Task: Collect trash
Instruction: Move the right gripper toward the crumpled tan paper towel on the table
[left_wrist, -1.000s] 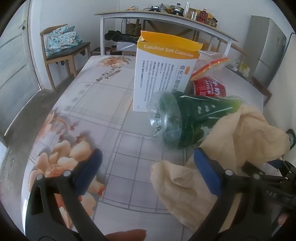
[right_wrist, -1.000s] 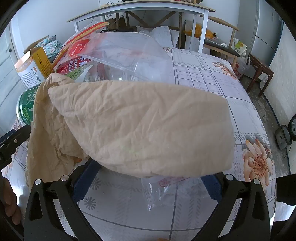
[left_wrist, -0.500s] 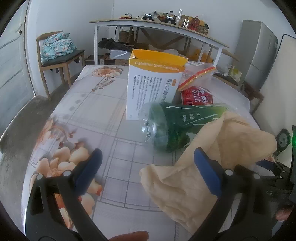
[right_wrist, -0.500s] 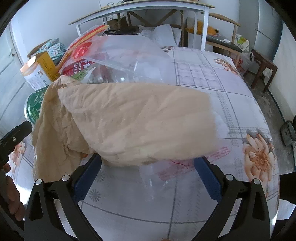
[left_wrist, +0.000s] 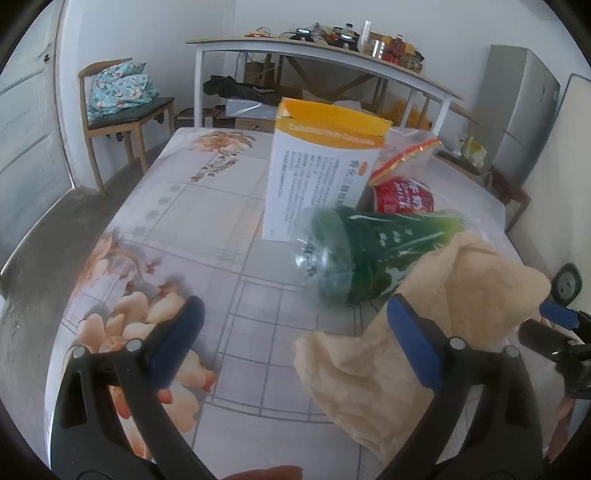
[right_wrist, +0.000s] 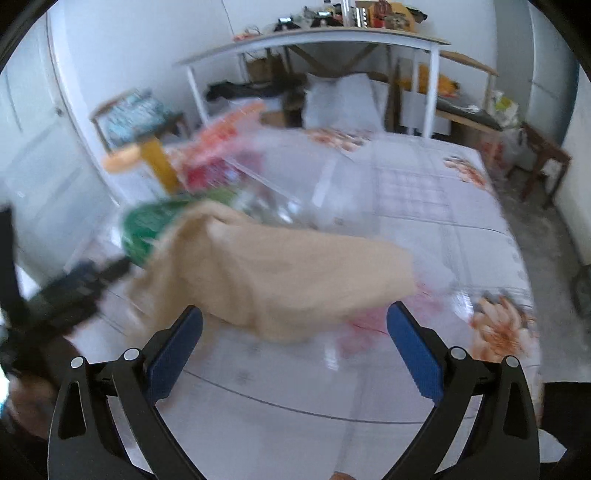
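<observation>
Since the earlier frames the right gripper (right_wrist: 294, 341) had drawn back from the beige crumpled paper (right_wrist: 273, 273), which a second before filled the space over its fingers and now lay just ahead of its blue pads (right_wrist: 176, 350); its view had also gone blurred. Both sets of jaws stood wide apart and held nothing. Nearest the left gripper (left_wrist: 295, 341) was the floral tablecloth (left_wrist: 155, 229), its left pad over the printed orange flowers and its right pad overlapping the beige paper's edge (left_wrist: 373, 369). That paper sagged on the cloth and leaned up against a green plastic bottle (left_wrist: 362, 254) lying on its side, base toward the left camera. Just behind the bottle stood a white and orange medicine box (left_wrist: 317, 177), upright, with a red wrapper (left_wrist: 402, 195) and clear plastic packaging (right_wrist: 295, 173) beside it. Farther off were a wooden chair (left_wrist: 125, 118) and a long white-legged table (left_wrist: 325, 51) against the wall.
</observation>
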